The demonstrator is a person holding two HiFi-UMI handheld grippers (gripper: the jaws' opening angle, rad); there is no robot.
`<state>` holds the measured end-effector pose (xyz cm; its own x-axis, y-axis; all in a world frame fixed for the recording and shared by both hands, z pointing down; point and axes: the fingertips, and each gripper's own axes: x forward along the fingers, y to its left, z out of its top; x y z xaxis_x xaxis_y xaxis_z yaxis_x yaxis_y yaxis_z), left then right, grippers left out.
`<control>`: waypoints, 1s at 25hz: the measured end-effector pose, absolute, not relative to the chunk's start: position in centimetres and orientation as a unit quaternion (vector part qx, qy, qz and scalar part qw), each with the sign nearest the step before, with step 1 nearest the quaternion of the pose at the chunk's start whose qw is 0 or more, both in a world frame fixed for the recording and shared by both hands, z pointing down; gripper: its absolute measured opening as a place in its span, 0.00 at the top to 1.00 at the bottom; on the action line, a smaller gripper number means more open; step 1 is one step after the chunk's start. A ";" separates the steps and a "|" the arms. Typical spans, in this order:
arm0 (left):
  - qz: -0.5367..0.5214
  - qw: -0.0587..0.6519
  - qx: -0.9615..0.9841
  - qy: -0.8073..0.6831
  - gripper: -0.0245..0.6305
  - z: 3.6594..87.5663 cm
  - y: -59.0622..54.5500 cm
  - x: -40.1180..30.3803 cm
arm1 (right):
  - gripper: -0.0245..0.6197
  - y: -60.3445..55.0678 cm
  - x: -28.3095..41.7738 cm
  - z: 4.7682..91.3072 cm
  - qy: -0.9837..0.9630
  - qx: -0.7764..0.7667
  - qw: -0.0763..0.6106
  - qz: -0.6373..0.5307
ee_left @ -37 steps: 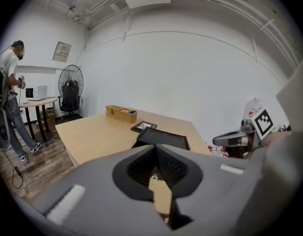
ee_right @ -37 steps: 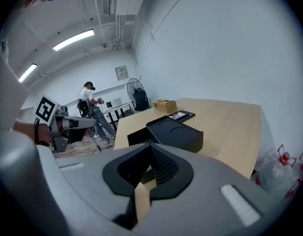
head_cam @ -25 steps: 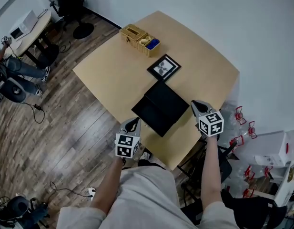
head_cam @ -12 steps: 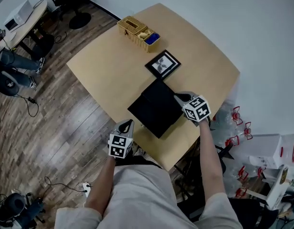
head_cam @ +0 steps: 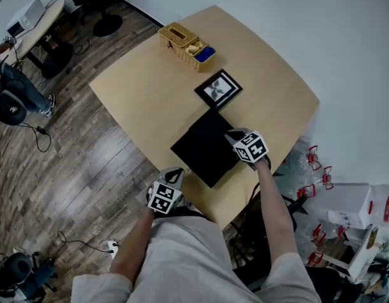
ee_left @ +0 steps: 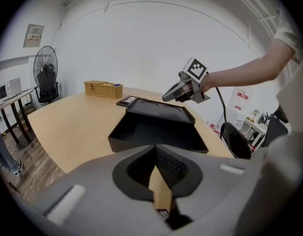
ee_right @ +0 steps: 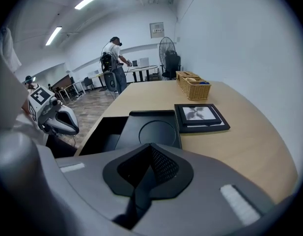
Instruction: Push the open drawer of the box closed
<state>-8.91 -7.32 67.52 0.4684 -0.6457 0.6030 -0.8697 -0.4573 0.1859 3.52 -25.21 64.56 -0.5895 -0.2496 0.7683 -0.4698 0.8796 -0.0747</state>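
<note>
Two claws, both closed and empty: your left claw (ee_left: 157,154) faces the open drawer (ee_left: 152,134) at 12 o'clock, nearer than your right claw (head_cam: 232,136) by the box (head_cam: 214,131).

the right gripper (head_cam: 232,135) covers one corner of the black box (head_cam: 203,149) from above. the blue and yellow bits in the basket (head_cam: 175,36) are too small to tell. a person (head_cam: 14,92) is cut off at the left edge. the drawer (ee_right: 99,132) has its near end hidden behind that gripper's body.
</note>
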 end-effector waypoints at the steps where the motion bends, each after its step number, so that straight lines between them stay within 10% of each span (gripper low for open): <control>1: 0.231 0.246 0.820 -0.462 0.88 67.8 -7.2 -8.8 | 0.96 -25.2 3.5 65.0 -0.879 0.203 0.409 0.136; 25: 0.298 0.266 0.806 -0.436 0.77 73.8 -6.3 -6.4 | 0.96 -25.5 2.6 67.6 -0.871 0.220 0.388 0.206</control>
